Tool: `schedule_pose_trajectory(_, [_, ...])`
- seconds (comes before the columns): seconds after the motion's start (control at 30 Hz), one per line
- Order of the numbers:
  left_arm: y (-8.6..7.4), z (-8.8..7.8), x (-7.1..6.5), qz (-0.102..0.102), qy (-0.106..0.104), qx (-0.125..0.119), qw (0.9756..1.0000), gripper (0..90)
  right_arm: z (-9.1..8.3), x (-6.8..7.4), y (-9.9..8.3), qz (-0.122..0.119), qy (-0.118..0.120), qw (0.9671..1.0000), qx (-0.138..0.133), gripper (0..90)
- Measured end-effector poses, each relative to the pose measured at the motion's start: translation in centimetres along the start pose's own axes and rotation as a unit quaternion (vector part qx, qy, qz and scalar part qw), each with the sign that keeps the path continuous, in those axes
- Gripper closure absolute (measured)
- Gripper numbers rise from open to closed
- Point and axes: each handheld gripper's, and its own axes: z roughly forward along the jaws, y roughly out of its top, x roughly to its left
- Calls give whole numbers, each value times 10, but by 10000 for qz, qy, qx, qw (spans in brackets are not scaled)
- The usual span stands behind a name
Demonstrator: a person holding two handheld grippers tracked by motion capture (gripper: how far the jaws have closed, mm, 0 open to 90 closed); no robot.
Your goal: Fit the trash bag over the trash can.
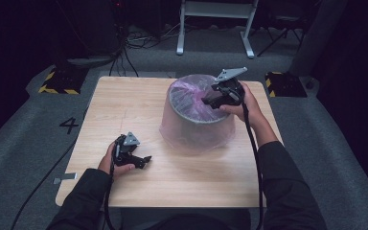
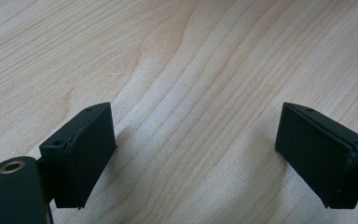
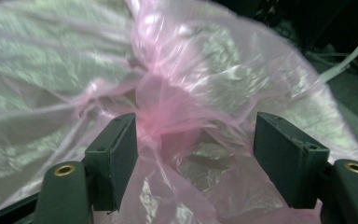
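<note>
Table (image 1: 124, 103): pale wood-grain top. It carries the bin toward its far right part, and the left gripper rests low over its near left part. In the left gripper view, bare wood lies under and ahead of both jaws.

Bin (image 1: 191, 112): round, dark and ribbed inside, standing upright with its mouth up, wider at the base. It is wrapped in the pink bag and sits well apart from the left gripper's fingers and directly under those of the right gripper.

Pink bag (image 1: 196, 134): thin translucent plastic drawn over the bin's outside and across its mouth. In the right gripper view a gathered, twisted bunch of it (image 3: 161, 107) rises in the gap between the two fingers, nearer the left-hand one. The film lies against that finger's inner face, while the other finger stands clear of the bunch.

Right gripper (image 1: 215, 99): held over the bin's mouth at its far right rim, pointing down into the bag. Its fingers (image 3: 116, 154) stand wide apart, not pressed on the plastic between them.

Left gripper (image 1: 143, 160): near the table's front left, pointing toward the bin. Its fingers (image 2: 86, 149) are spread wide, with bare wood between them, gripping nothing.
</note>
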Motion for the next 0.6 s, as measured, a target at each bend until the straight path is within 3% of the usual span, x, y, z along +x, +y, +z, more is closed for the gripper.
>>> schedule_pose_trajectory(0.23, [0, 0, 0, -3, -9, -2, 10000, 118, 10, 0, 1, -205, 147, 9980, 586, 292])
schedule_pose_trajectory(0.37, [0, 0, 0, -1, -9, 0, 10000, 119, 15, 1, 4, -339, 177, 9942, 1001, 276])
schedule_pose_trajectory(0.47, [0, 0, 0, -2, -8, 0, 10000, 119, 20, 4, 7, -518, 57, 9906, 1264, 261])
schedule_pose_trajectory(0.53, [0, 0, 0, 0, -8, 0, 10000, 118, 21, 6, 8, -595, -4, 9893, 1333, 245])
schedule_pose_trajectory(0.6, [0, 0, 0, -1, -4, 0, 10000, 118, 19, 5, 8, -534, -90, 9907, 1245, 246])
